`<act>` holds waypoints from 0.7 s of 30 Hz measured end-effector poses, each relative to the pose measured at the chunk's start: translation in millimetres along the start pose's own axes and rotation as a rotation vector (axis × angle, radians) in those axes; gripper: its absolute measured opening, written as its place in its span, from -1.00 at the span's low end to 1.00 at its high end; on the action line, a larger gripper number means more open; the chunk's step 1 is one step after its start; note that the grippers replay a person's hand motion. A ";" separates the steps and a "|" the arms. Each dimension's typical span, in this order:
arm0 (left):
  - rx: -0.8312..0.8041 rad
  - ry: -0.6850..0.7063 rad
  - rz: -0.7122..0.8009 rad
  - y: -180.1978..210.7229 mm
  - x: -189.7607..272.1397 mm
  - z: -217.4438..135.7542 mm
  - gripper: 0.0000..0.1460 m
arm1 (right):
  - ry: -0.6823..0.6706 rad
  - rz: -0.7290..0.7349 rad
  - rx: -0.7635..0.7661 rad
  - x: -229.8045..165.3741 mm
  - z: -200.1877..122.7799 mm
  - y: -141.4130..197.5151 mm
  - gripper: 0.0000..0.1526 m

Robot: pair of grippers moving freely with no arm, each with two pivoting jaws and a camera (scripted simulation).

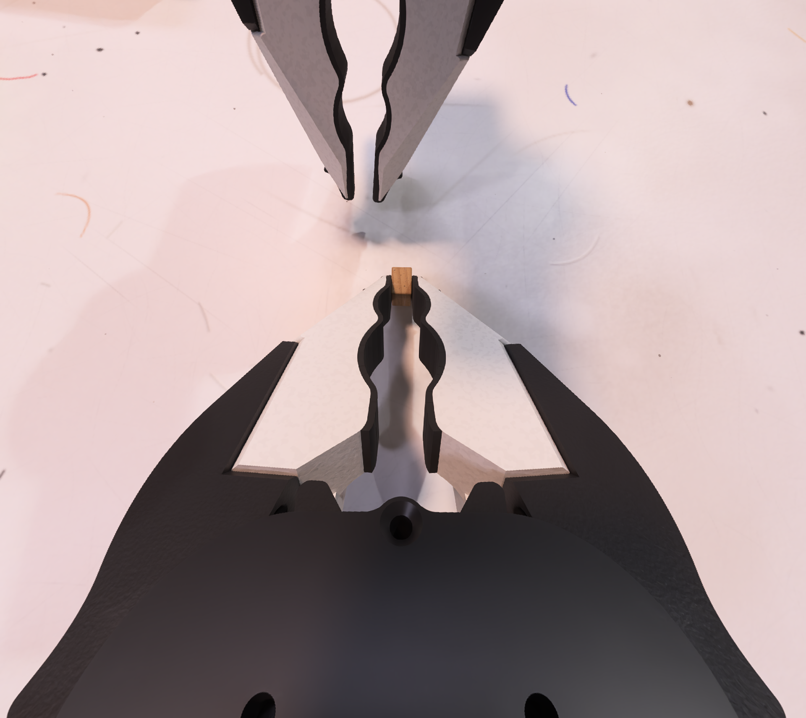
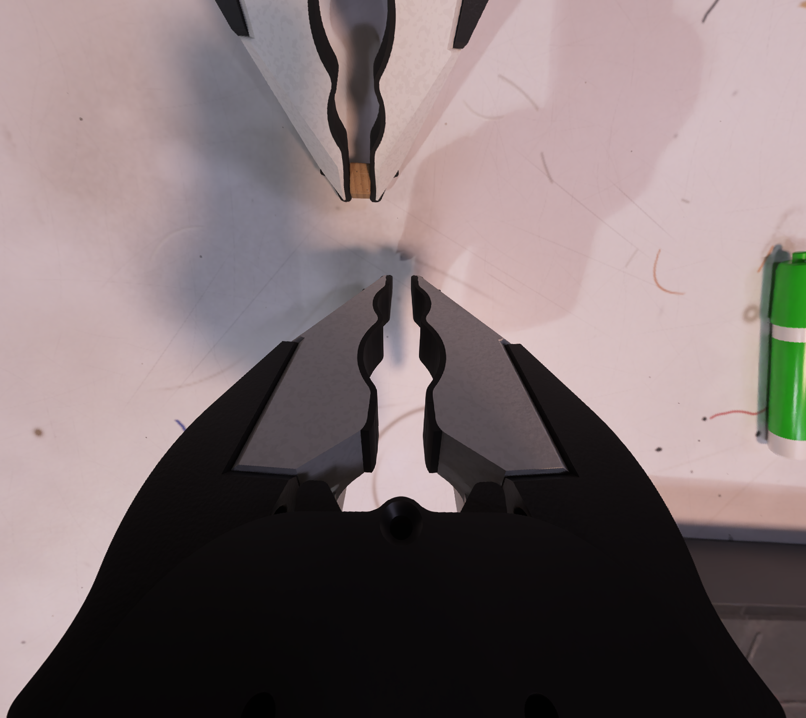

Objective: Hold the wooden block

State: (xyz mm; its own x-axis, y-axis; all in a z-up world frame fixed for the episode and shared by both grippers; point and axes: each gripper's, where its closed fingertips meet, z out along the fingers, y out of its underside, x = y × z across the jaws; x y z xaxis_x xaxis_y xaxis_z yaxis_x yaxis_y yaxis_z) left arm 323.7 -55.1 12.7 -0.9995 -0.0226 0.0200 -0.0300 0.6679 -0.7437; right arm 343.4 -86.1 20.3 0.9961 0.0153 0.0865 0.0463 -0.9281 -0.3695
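Left gripper (image 1: 401,283) clamped on wooden block (image 1: 401,280) at the very fingertips. Right gripper (image 2: 401,278) facing it, narrowly apart, gripping nothing. Beyond the block: green battery (image 2: 787,352), off to one side. Risk: shallow tip pinch, block slipping out.

- Your left gripper (image 1: 401,283) has a big black body, round and wide like a bell.
- Its two fingers (image 1: 331,383) are pale grey, flat and pointed.
- The inner edges have wavy black pads (image 1: 370,352).
- A small black knob with a hole (image 1: 400,525) sits in the middle.
- Your right gripper (image 2: 401,283) looks the same, but its fingers (image 2: 322,387) look darker grey.
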 end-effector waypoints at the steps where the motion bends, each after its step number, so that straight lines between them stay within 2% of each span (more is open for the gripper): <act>1: 0.000 0.000 0.000 0.0 0.1 -0.1 -0.89 | -0.009 0.003 0.005 -0.8 0.7 -0.7 -0.89; 6: 0.000 0.000 0.000 0.0 -0.1 0.1 -0.89 | -0.019 -0.004 -0.014 -1.5 0.8 -0.6 -0.91; 13: 0.002 -0.017 0.005 -0.1 -1.3 -0.5 -0.89 | -0.022 -0.094 -0.098 2.4 -4.3 1.5 -0.92; 17: 0.001 -0.017 0.003 0.0 -1.6 -0.5 -0.89 | -0.012 -0.088 -0.068 2.3 -2.1 0.1 -0.91; 21: 0.001 -0.017 0.004 0.0 -1.4 -0.7 -0.89 | 0.032 -0.148 -0.028 2.3 -0.1 -0.7 -0.92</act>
State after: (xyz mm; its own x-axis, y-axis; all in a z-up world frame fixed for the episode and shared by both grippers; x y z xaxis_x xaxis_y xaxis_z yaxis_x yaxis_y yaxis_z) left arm 325.1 -54.6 13.1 -0.9995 -0.0321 0.0055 -0.0255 0.6669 -0.7447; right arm 345.7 -85.5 20.8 0.9756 0.1415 0.1680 0.1903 -0.9264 -0.3250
